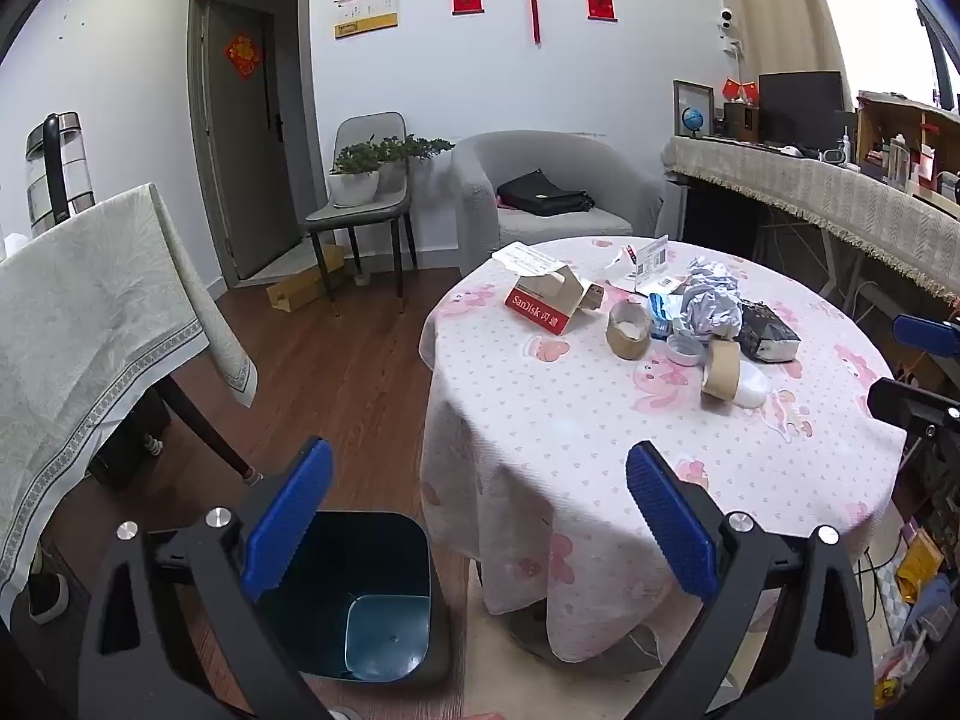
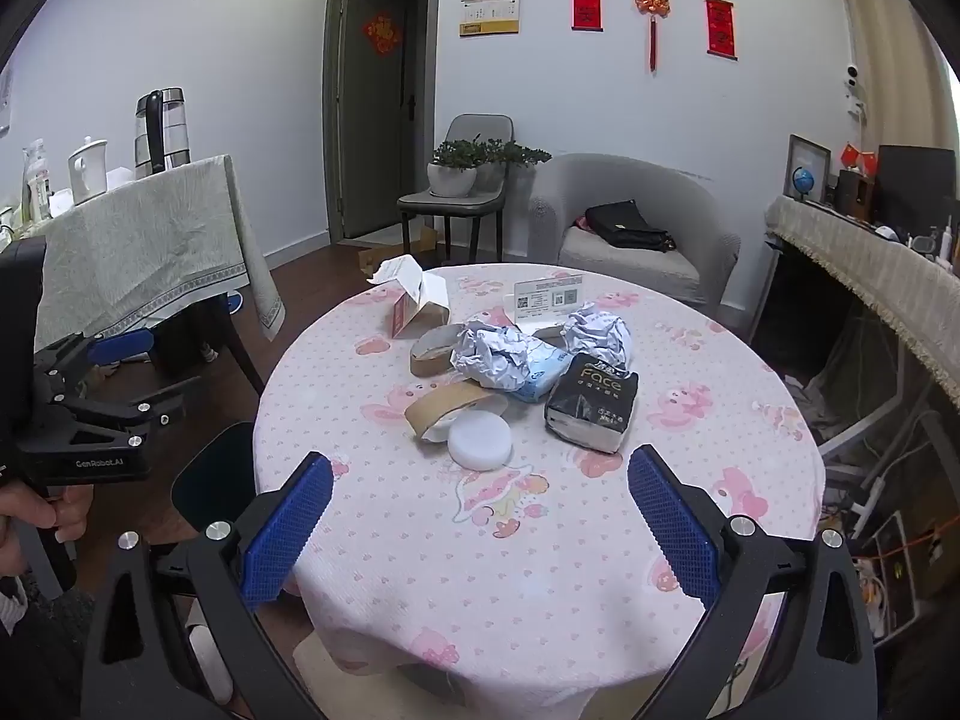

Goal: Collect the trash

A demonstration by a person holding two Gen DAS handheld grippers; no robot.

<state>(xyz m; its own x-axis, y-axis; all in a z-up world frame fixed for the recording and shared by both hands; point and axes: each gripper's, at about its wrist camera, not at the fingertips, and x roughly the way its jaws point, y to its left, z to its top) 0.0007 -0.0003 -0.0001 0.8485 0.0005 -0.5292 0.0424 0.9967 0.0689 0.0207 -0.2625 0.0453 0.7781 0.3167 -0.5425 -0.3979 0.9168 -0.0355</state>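
Observation:
Trash lies on the round table with the pink cloth (image 2: 420, 540): a white foam disc (image 2: 480, 438), two brown tape rolls (image 2: 450, 405) (image 2: 435, 348), crumpled paper (image 2: 498, 354), a black tissue pack (image 2: 591, 402) and an opened red-and-white box (image 2: 420, 306). My right gripper (image 2: 480, 480) hovers open over the near part of the table, short of the disc, with nothing between its fingers. My left gripper (image 1: 480, 480) is open and empty beside the table's left edge, above a dark blue bin (image 1: 360, 588) on the floor. The box (image 1: 552, 294) and crumpled paper (image 1: 714, 294) lie far ahead of it.
A cloth-covered side table (image 1: 90, 324) with a kettle stands to the left. A chair with potted plants (image 2: 462, 180) and a grey armchair (image 2: 636, 222) sit behind the round table. A long draped desk (image 2: 870, 264) runs along the right. A hand (image 2: 36, 510) holds the left gripper.

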